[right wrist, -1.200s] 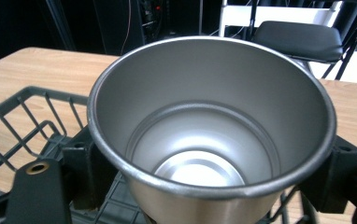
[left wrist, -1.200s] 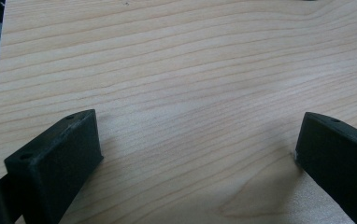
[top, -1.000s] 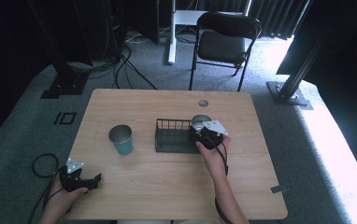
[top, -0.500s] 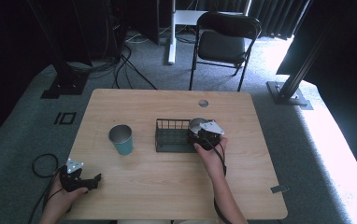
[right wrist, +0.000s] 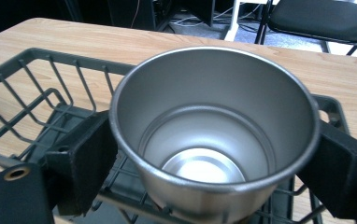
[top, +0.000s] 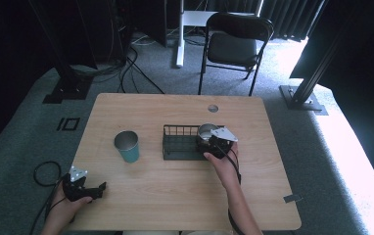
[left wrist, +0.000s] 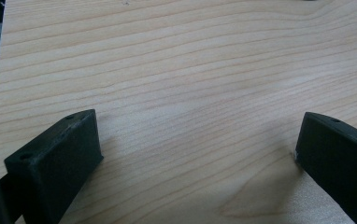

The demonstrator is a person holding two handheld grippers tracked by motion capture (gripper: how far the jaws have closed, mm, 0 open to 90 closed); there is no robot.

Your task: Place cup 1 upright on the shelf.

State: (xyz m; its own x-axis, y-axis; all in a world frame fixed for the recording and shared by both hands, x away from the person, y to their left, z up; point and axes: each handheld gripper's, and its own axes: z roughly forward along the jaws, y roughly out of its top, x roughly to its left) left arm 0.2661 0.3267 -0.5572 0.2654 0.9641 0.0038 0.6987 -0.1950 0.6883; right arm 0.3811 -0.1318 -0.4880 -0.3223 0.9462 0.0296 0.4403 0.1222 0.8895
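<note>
Wooden table (top: 175,196) carried a wire basket (top: 180,142); the right gripper (right wrist: 209,163) clasped a steel cup (right wrist: 214,126) inside it, seemingly for storing, while the left gripper (left wrist: 195,158) rested unclenched, far from the basket.

The wire basket (top: 180,143) and teal cup (top: 127,146) block the middle of the surface (top: 175,196). Its near half and far strip lie open.

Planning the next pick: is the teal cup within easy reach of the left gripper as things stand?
Probably yes: the left gripper is open on bare table, and nothing lies between it and the teal cup.
</note>
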